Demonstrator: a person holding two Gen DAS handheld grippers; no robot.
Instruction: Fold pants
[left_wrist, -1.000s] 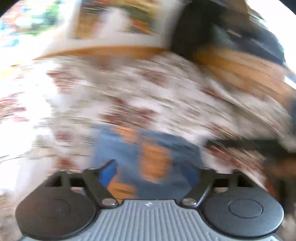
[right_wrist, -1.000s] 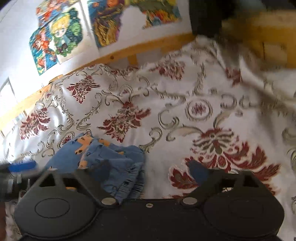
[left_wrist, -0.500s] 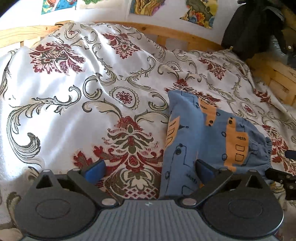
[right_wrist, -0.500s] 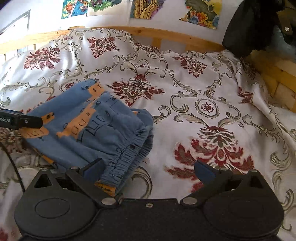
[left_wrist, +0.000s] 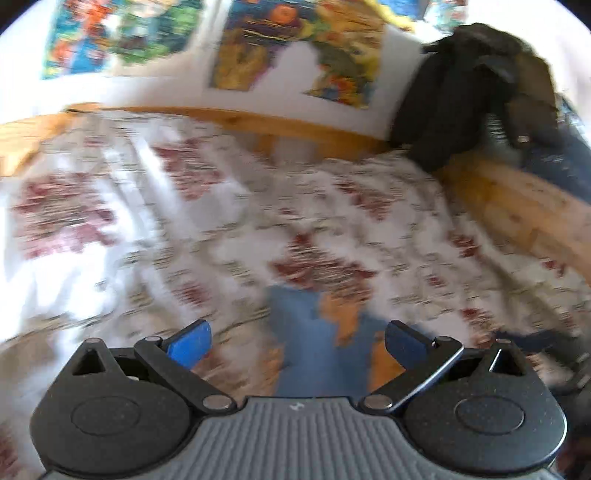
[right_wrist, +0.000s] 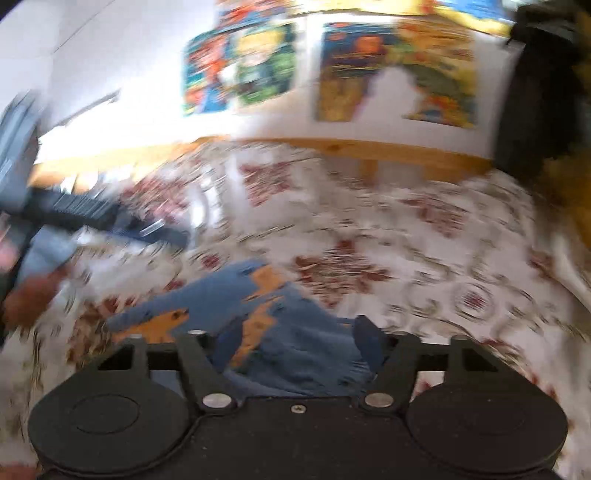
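The small blue pants (right_wrist: 273, 317) with orange patches lie bunched on the bed's patterned bedspread (right_wrist: 424, 236), just ahead of both my grippers. My left gripper (left_wrist: 297, 341) and right gripper (right_wrist: 291, 343) have jaws spread, holding nothing. Soft, light, floppy cloth; I judge the elastic waistband the firmest hold. Posters (right_wrist: 395, 70) hang above the wooden bed frame (left_wrist: 295, 125).
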